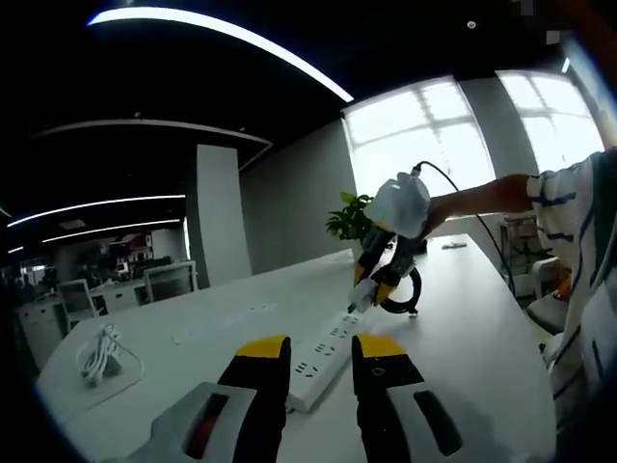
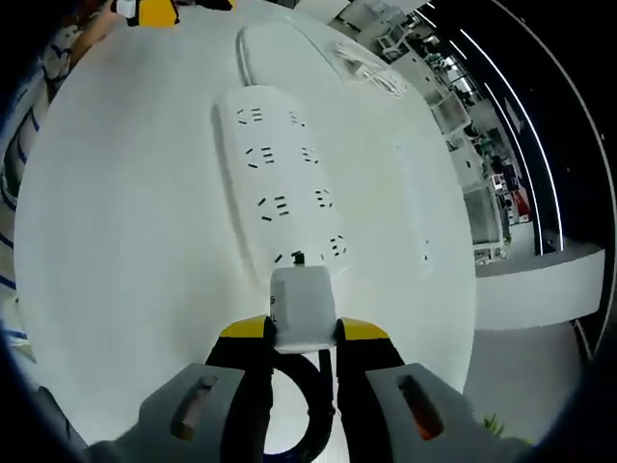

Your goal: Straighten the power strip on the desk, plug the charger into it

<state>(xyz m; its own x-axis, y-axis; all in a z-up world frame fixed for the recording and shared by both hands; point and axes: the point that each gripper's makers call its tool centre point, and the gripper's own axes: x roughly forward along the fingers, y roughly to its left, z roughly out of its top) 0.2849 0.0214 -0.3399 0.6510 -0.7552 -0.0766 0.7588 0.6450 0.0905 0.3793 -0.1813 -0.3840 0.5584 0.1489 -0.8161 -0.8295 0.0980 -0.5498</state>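
A wide white desk [image 1: 463, 328] spreads under both views in a large office with bright windows; a white power strip [image 2: 280, 183] lies flat on it, its rows of sockets facing up, and its white cord [image 2: 243, 48] runs off from its far end in the right gripper view.

In the right gripper view, the right gripper [image 2: 304, 333] rises from the bottom edge, its yellow-tipped jaws clenched on the sides of a white charger [image 2: 303, 307]; the charger sits directly over the near end of the power strip, its front meeting the nearest socket, though how deep the prongs sit cannot be told; a black cable [image 2: 301, 405] loops down between the jaws behind the charger.

In the left gripper view, the left gripper [image 1: 320, 349] hovers above the desk with its jaws parted and nothing between them; the near end of the strip lies just beyond and between its tips; the right gripper reaches in from the right, held by a person in a striped sleeve [image 1: 569, 203], pressing down on the far end.

A small green plant [image 1: 349, 218] stands at the far edge; a coiled white cable [image 1: 101, 355] lies well apart on the left.
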